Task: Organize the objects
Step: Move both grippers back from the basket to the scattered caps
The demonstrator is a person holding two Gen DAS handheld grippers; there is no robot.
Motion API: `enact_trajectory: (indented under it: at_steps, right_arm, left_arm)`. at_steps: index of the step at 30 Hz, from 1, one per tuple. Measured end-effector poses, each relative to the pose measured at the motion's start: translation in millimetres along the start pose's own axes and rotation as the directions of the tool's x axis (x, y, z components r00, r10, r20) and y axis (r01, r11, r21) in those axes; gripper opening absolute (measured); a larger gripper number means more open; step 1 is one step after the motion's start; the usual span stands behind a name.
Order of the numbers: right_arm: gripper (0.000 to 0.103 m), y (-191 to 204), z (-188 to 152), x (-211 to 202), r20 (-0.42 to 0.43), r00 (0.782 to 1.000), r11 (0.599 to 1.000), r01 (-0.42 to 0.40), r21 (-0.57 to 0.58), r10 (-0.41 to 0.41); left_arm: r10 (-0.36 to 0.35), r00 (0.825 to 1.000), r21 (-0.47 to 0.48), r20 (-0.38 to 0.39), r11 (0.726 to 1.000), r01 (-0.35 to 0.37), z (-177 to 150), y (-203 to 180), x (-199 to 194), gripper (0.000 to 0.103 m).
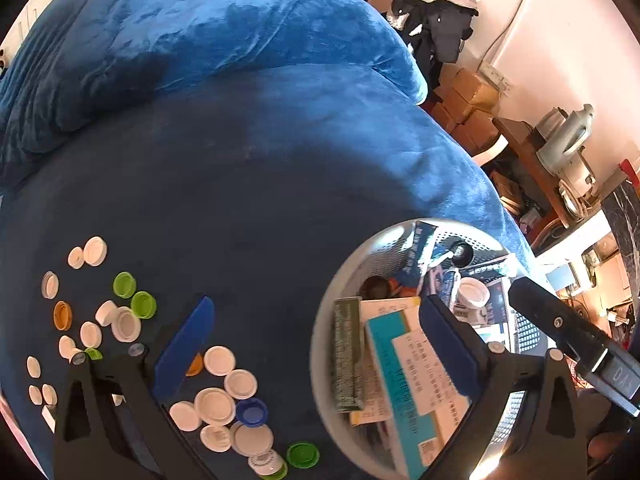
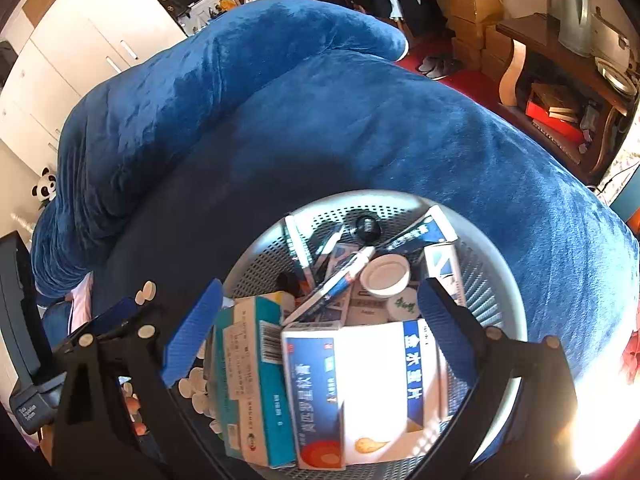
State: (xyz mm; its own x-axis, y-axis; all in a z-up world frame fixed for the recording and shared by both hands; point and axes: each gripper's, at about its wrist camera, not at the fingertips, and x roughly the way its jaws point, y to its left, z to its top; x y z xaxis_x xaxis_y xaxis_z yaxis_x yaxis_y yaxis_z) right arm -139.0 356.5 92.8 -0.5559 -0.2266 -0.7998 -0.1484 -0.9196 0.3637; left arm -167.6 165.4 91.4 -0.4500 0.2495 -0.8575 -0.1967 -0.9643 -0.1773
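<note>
Medicine cartons, a white-capped tube (image 2: 340, 276) and a white round jar (image 2: 385, 274) are held in the perforated pale round plastic basket (image 2: 486, 280), which is set on the blue plush blanket (image 1: 248, 184). Loose white, green and orange bottle caps (image 1: 218, 400) are scattered beside it. Both the left gripper (image 1: 316, 354) and right gripper (image 2: 320, 332) are seen with fingers spread, gripping nothing.

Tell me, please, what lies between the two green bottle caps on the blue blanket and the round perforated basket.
In the left wrist view, between the green caps and the perforated basket lies bare blue blanket, crossed only by the left gripper's blue-padded finger.
</note>
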Motion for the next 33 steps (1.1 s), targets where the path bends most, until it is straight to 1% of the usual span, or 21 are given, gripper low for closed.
enact_trajectory:
  at_steps: [7,20,33]
  right_arm:
    - [0.099,26,-9,3,-0.012,1.000,0.999,-0.006,-0.043,0.006]
    - [0.099,65,-22,11,-0.029,1.000,0.992,-0.005,-0.123,0.002]
    - [0.099,93,-33,19,-0.046,0.999,0.986,-0.013,-0.165,0.006]
  left_arm:
    - [0.012,1.000,-0.028,0.013,1.000,-0.012,-5,26,-12,0.102]
    - [0.051,0.998,-0.108,0.019,0.993,-0.049,-22,88,-28,0.102]
    - [0.078,0.997,-0.148,0.016,0.986,-0.075,-34,119,-34,0.102]
